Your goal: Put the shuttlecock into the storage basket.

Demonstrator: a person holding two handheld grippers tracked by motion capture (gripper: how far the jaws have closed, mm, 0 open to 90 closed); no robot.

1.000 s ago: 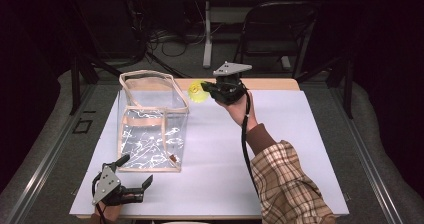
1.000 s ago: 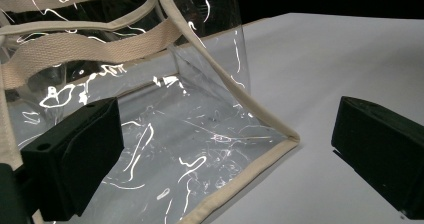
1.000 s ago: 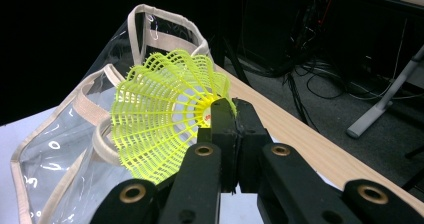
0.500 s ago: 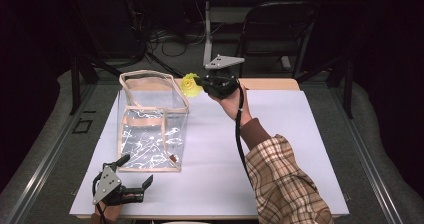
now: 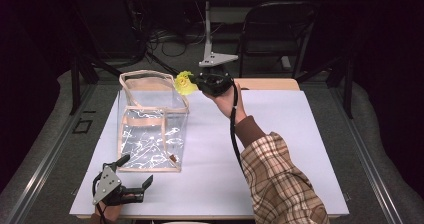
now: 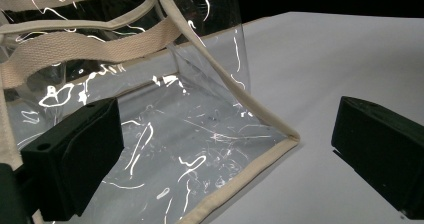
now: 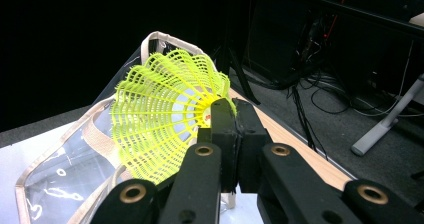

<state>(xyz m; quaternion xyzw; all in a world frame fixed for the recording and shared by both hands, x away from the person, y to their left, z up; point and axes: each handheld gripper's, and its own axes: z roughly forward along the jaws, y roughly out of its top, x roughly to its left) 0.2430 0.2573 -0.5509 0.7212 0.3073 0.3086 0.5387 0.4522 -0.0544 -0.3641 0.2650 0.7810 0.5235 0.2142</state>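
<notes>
Presently, a yellow shuttlecock (image 5: 184, 82) is carried, clamped in the right gripper (image 5: 197, 83), beside the clear bag's (image 5: 150, 129) rim; release over its mouth is judged next, while the left gripper (image 5: 136, 170) is held wide open.

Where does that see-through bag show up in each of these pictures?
High view: the clear bag stands left of centre on the table.
Left gripper view: its lower corner sits between the claw's jaws.
Right gripper view: its open top is at lower left, behind the yellow shuttlecock.
Shared landmark: the bag's beige trim.

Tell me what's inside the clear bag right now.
Nothing shows inside the clear bag; its walls only catch glare. The yellow shuttlecock, pinched in the right tongs, hangs at its rim, not in it.
</notes>
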